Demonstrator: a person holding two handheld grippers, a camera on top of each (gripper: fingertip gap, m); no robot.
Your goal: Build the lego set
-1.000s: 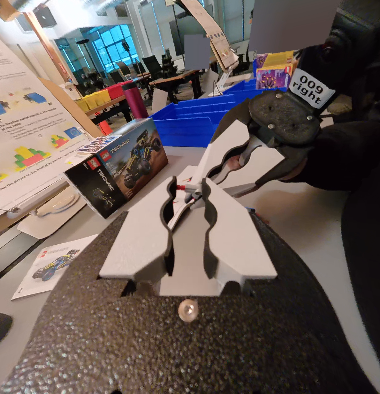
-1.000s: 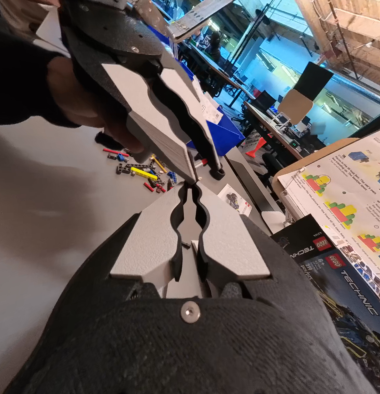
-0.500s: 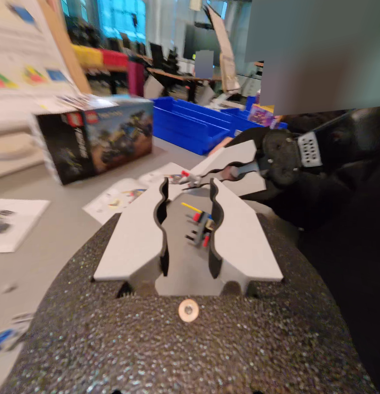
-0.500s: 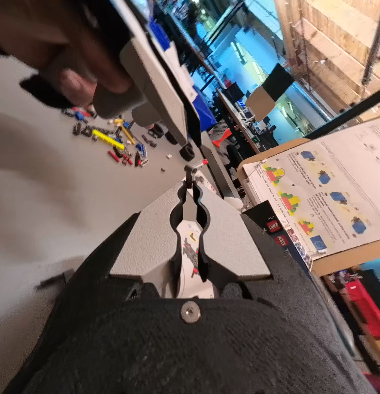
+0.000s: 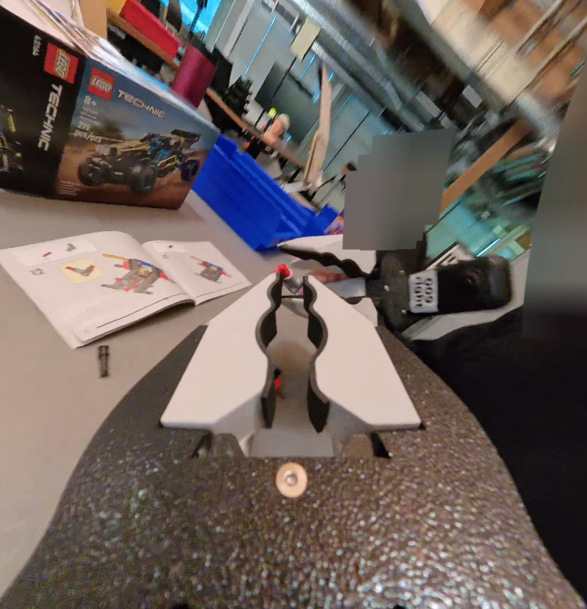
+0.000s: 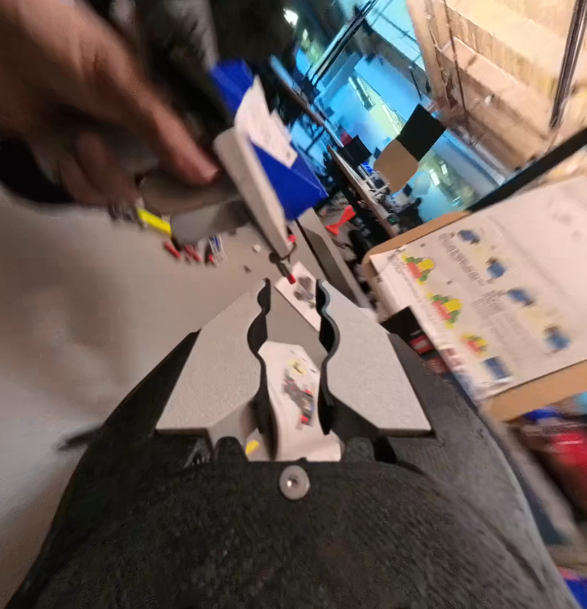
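Observation:
My left gripper (image 5: 290, 282) is shut on a small grey Technic piece (image 5: 293, 284) with a red pin (image 5: 283, 271) sticking out past the fingertips. The right wrist view shows the same grasp from the side: the left gripper (image 6: 280, 247) holds the piece (image 6: 284, 264) just in front of my right gripper (image 6: 293, 285). My right gripper is open and empty, its pads apart with only the table and booklet behind them. In the left wrist view it (image 5: 285, 255) sits just beyond the piece, jaws spread.
The set's box (image 5: 104, 131) stands at the back left, with an open instruction booklet (image 5: 120, 280) before it and a black pin (image 5: 103, 361) on the table. Blue bins (image 5: 252, 204) are behind. Several loose pieces (image 6: 193, 253) lie beyond a hand (image 6: 87, 99). A poster board (image 6: 483, 296) is on the right. My left and right fingertips are right by each other.
The piece has passed from my right gripper to my left. The left pads opened wide, then closed on it. The right gripper, shut on it before, has opened and let go.

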